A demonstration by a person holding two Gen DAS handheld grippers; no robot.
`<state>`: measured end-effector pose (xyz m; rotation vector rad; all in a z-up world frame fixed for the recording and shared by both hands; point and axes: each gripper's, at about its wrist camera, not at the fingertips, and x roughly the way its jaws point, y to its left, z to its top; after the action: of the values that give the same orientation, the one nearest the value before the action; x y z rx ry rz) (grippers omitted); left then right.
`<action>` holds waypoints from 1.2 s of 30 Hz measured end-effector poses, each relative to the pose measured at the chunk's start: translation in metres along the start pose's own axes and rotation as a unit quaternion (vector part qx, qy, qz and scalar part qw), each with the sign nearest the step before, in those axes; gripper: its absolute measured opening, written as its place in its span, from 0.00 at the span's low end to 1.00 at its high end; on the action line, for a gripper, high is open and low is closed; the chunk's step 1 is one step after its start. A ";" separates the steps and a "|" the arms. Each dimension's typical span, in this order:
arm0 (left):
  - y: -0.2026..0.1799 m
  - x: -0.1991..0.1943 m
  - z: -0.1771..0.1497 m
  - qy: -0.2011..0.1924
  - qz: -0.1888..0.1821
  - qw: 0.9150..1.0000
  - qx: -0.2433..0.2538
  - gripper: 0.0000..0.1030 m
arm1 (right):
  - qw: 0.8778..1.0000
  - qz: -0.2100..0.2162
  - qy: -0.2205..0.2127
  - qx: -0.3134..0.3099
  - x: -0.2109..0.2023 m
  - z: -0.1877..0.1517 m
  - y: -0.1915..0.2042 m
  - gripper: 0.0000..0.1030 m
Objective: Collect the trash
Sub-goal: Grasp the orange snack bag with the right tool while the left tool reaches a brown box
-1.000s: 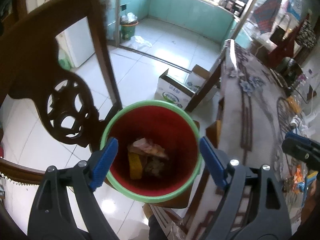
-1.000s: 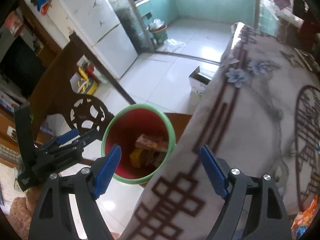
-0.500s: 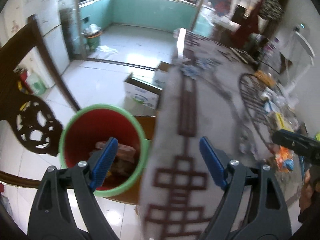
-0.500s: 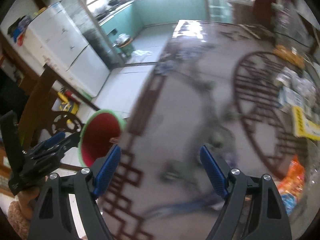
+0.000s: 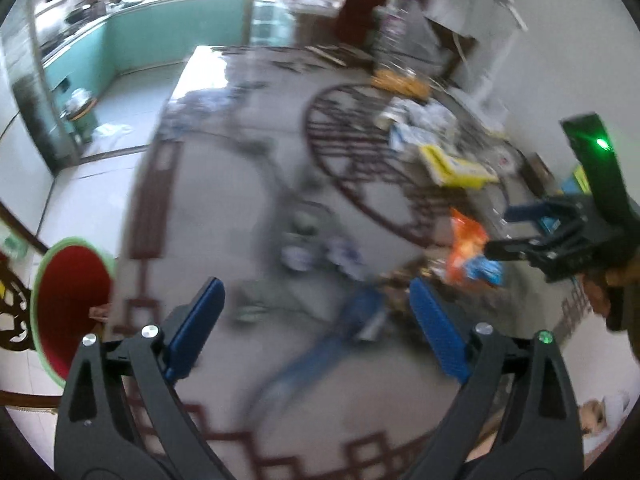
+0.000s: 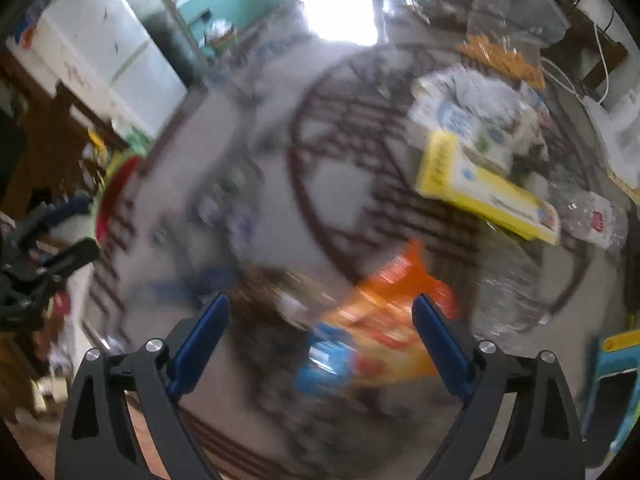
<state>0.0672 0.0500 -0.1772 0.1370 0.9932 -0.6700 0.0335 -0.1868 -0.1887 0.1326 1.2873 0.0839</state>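
Observation:
A red bin with a green rim [image 5: 70, 304] stands beside the table's left edge; it also shows in the right wrist view [image 6: 114, 184]. An orange and blue snack wrapper [image 6: 376, 332] lies on the patterned tablecloth [image 5: 224, 184], between my right gripper's open fingers; it also shows in the left wrist view [image 5: 466, 252]. My right gripper [image 6: 320, 340] is open and empty just above it. My left gripper [image 5: 316, 324] is open and empty over the table, above a blurred blue wrapper [image 5: 332, 340]. Both views are motion-blurred.
A yellow box [image 6: 480, 188], white cartons [image 6: 464, 120] and a crumpled plastic bottle [image 6: 592, 216] lie on the far right of the table. A carved dark chair [image 5: 12, 312] stands by the bin. A white fridge [image 6: 100, 60] is at the left.
Both grippers have swung right from over the bin to over the table. The right one now hovers at the orange wrapper. Both stay open.

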 end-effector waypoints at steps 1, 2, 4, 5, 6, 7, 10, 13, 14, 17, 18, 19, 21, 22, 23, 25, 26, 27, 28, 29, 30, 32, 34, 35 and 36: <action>-0.009 0.003 -0.001 0.002 0.000 1.000 0.003 0.89 | 1.000 0.013 0.014 0.003 0.005 -0.004 -0.010 0.89; -0.017 0.006 -0.003 0.006 0.000 1.000 0.005 0.89 | 0.999 0.026 0.029 0.006 0.010 -0.007 -0.018 0.91; -0.031 0.012 -0.004 0.009 -0.002 1.000 0.003 0.89 | 0.999 0.032 0.043 0.005 0.020 -0.011 -0.030 0.91; -0.033 0.013 -0.004 0.010 -0.001 1.000 0.003 0.90 | 0.998 0.031 0.053 0.005 0.027 -0.012 -0.034 0.91; -0.038 0.015 -0.004 0.010 0.001 1.000 0.003 0.90 | 0.997 0.033 0.064 0.005 0.033 -0.013 -0.036 0.91; -0.042 0.017 -0.003 0.011 0.003 1.000 0.003 0.91 | 0.997 0.039 0.073 0.006 0.040 -0.014 -0.039 0.91; -0.050 0.021 -0.002 0.016 0.008 1.000 0.005 0.91 | 0.994 0.066 0.085 0.009 0.052 -0.015 -0.046 0.94; -0.057 0.025 -0.001 0.021 0.012 1.000 0.009 0.92 | 0.994 0.064 0.084 -0.004 0.053 -0.015 -0.044 0.94; -0.061 0.027 -0.001 0.022 0.013 1.000 0.012 0.92 | 0.994 0.061 0.086 -0.012 0.052 -0.016 -0.042 0.94; -0.070 0.030 0.002 0.024 0.019 0.999 0.032 0.92 | 0.996 0.049 0.066 -0.017 0.041 -0.018 -0.039 0.93; -0.073 0.031 0.002 0.023 0.022 0.999 0.043 0.92 | 0.997 0.057 0.059 -0.008 0.036 -0.019 -0.040 0.93; -0.077 0.033 0.003 0.022 0.023 0.998 0.056 0.92 | 0.996 0.067 0.053 0.011 0.030 -0.020 -0.044 0.93; -0.084 0.034 0.004 0.019 0.027 0.996 0.081 0.92 | 0.993 0.084 0.044 0.070 0.018 -0.027 -0.055 0.93; -0.086 0.035 0.004 0.019 0.029 0.995 0.091 0.92 | 0.988 0.103 0.047 0.107 0.015 -0.033 -0.061 0.93; -0.089 0.038 0.004 0.020 0.032 0.994 0.103 0.92 | 0.981 0.123 0.056 0.142 0.017 -0.039 -0.066 0.93; -0.090 0.043 0.006 0.025 0.033 0.993 0.112 0.92 | 0.970 0.140 0.075 0.183 0.027 -0.045 -0.069 0.93; -0.090 0.046 0.007 0.027 0.033 0.993 0.111 0.92 | 0.967 0.141 0.079 0.196 0.032 -0.047 -0.069 0.93; -0.089 0.047 0.008 0.028 0.031 0.993 0.109 0.92 | 0.965 0.136 0.085 0.209 0.039 -0.049 -0.070 0.92; -0.087 0.050 0.010 0.030 0.026 0.993 0.107 0.92 | 0.960 0.141 0.087 0.224 0.044 -0.049 -0.072 0.89; -0.086 0.051 0.011 0.031 0.025 0.994 0.106 0.92 | 0.958 0.149 0.084 0.230 0.046 -0.047 -0.071 0.85; -0.086 0.052 0.012 0.032 0.023 0.994 0.105 0.92 | 0.957 0.153 0.080 0.231 0.050 -0.045 -0.071 0.83; -0.086 0.056 0.012 0.038 0.021 0.993 0.107 0.92 | 0.958 0.157 0.078 0.227 0.055 -0.041 -0.070 0.70; -0.087 0.059 0.013 0.042 0.020 0.993 0.111 0.92 | 0.958 0.163 0.066 0.228 0.054 -0.037 -0.074 0.61; -0.088 0.061 0.012 0.044 0.016 0.993 0.112 0.92 | 0.960 0.159 0.057 0.225 0.053 -0.037 -0.075 0.59; -0.090 0.063 0.013 0.045 0.009 0.992 0.114 0.92 | 0.962 0.156 0.040 0.221 0.047 -0.034 -0.079 0.58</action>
<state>0.0477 -0.0550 -0.2041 0.3802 0.9987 -0.7647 0.0130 -0.2572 -0.2541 0.7241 1.3415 0.0700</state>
